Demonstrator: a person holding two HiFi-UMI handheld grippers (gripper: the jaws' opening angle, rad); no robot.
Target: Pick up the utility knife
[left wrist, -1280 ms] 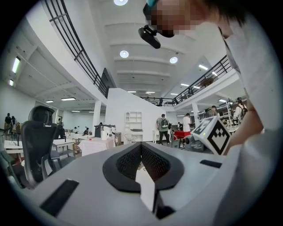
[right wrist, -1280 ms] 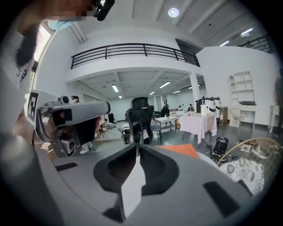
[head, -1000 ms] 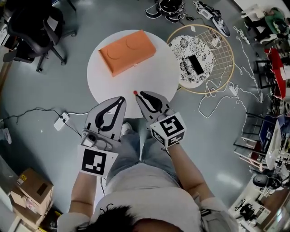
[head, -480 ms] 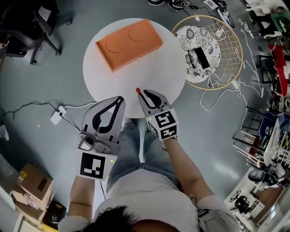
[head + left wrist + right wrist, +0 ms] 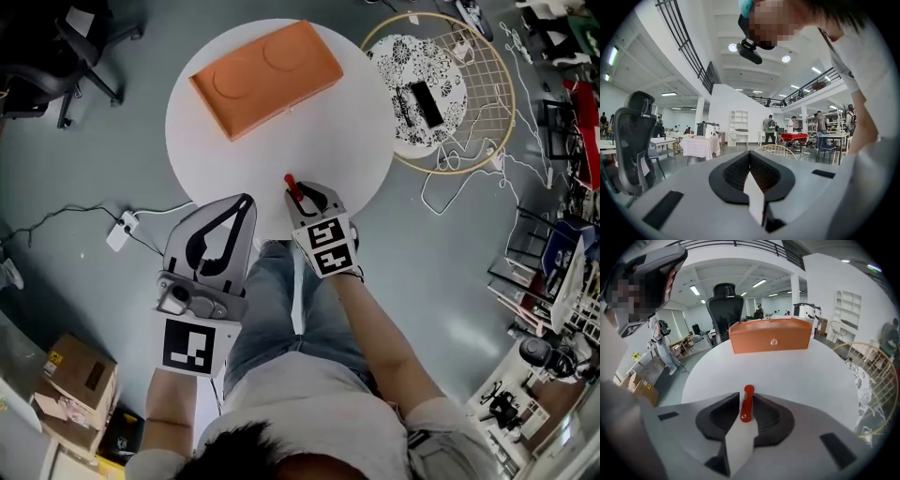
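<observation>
Red utility knife (image 5: 746,404) pinched between the jaws of the right gripper (image 5: 305,197) at the lower edge of the round white table (image 5: 337,131), centre frame, the orange box (image 5: 265,75) lying well apart at upper centre; left gripper (image 5: 242,208), lower left, jaws pressed together, empty.

Grey polished floor (image 5: 84,169) around a round white table (image 5: 234,178), with a black office chair (image 5: 56,56) at far left and cardboard boxes (image 5: 80,389) nearer. High white ceiling (image 5: 717,28) lit by round lamps (image 5: 732,47), with a railed balcony (image 5: 820,82) beyond.
</observation>
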